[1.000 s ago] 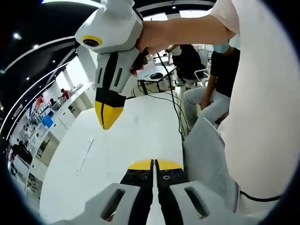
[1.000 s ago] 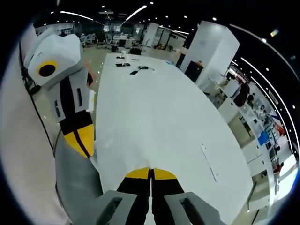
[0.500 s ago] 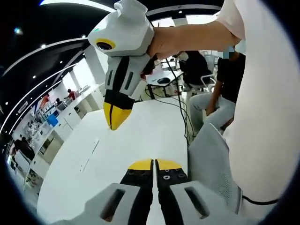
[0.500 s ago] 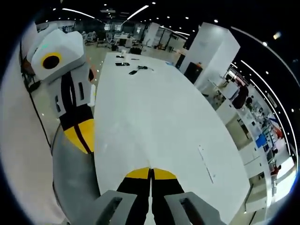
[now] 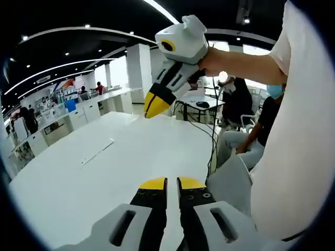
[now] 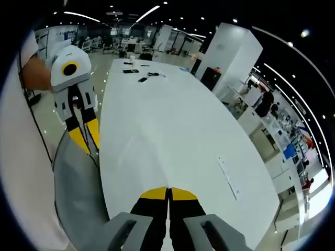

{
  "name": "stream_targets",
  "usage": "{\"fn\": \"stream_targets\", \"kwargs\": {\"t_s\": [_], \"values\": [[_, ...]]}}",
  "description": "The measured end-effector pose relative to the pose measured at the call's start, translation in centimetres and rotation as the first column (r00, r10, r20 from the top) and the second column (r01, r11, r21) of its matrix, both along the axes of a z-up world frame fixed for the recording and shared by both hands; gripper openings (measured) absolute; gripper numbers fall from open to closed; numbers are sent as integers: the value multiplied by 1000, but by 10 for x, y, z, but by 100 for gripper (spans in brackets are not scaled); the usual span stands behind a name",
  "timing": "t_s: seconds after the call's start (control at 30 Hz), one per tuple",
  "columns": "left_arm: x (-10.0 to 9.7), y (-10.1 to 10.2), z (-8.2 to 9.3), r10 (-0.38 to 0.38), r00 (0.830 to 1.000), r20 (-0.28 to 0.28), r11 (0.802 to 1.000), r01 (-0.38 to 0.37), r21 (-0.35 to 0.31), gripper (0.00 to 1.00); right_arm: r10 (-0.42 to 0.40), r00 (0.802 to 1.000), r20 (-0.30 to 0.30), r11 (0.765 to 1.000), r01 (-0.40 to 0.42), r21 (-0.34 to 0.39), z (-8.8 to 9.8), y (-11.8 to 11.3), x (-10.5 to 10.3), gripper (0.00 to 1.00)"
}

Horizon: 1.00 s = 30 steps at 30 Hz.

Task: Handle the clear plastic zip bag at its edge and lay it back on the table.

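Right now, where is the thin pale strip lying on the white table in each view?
Left gripper view: the thin strip lies left of centre, below-left of the right hand-held gripper.
Right gripper view: it lies right of centre, in the lower half.
Shared landmark: the long white table under it.

Both views look from above the near edge of the white desk (image 5: 78, 172) along its length, low and close. They share the desk (image 6: 172, 130) top and each other's claw.
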State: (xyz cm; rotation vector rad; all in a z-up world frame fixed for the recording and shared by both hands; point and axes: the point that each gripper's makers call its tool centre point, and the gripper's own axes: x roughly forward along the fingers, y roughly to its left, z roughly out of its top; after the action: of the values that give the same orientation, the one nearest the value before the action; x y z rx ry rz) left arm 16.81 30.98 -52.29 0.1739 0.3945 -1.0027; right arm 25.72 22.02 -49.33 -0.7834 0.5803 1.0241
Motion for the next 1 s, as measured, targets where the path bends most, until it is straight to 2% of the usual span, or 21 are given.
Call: {"fn": "stream_targets", "kwargs": {"t_s": [0.07, 0.17, 0.3, 0.47, 0.73, 1.0], "values": [[1, 7, -4, 35, 999, -13, 999, -36, -23, 7, -8, 1000, 4, 1000, 8, 1, 0, -2, 4, 0], [2, 19, -19, 85, 996, -37, 996, -86, -30, 9, -21, 999, 29, 1000, 21, -11, -1, -7, 11, 0], [-3, 26, -40, 126, 989, -74, 991, -129, -36, 9, -38, 999, 34, 999, 39, -14, -7, -12, 23, 0], [-8, 32, -55, 160, 982, -103, 985, -165, -46, 10, -69, 997, 39, 998, 69, -12, -15, -19, 43, 0], [-13, 33, -67, 183, 975, -125, 980, -191, -50, 11, -103, 993, 65, 994, 104, -17, -24, -24, 84, 0], [-14, 38, -68, 202, 971, -130, 976, -210, -56, 10, -149, 979, 138, 988, 152, -13, -28, -27, 132, 0]]}}
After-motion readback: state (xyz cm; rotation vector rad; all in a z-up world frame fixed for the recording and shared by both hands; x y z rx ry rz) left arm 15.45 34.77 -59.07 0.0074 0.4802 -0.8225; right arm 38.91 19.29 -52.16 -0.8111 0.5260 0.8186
